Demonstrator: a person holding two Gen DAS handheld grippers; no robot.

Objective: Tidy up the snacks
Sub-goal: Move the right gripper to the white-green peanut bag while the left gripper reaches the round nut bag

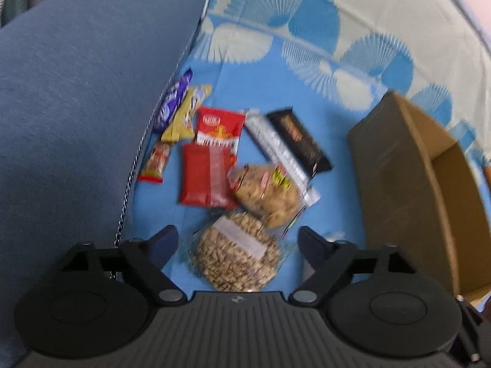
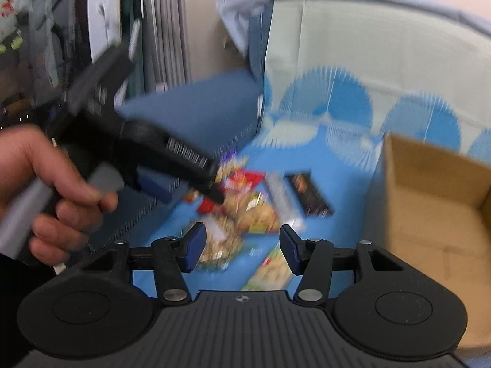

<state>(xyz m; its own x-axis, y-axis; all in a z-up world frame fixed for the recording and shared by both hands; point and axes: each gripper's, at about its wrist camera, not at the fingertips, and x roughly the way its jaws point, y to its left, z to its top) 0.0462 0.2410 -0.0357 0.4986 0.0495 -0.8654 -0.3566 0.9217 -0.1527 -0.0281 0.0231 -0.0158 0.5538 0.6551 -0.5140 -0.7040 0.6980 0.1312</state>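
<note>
The left gripper (image 1: 237, 240) has its fingers spread wide apart, empty, with a clear bag of peanuts (image 1: 236, 257) lying flat on the bed sheet (image 1: 337, 165) right between the fingertips. Just beyond the fingertips sits a bag of cookies (image 1: 268, 194), partly overlapping a long silver packet (image 1: 279, 150); a red packet (image 1: 207, 178) lies ahead and a little left. The right gripper (image 2: 241, 247) also has its fingers apart and holds nothing, above the same pile; the cardboard box (image 2: 429, 202) stands open to the right of its fingers.

The risk, as I judge it: the peanut bag is slippery, loose film, so the fingers may pinch only a fold and drop it, or drag the cookies along. Both views are blurred, so aim could be off.
</note>
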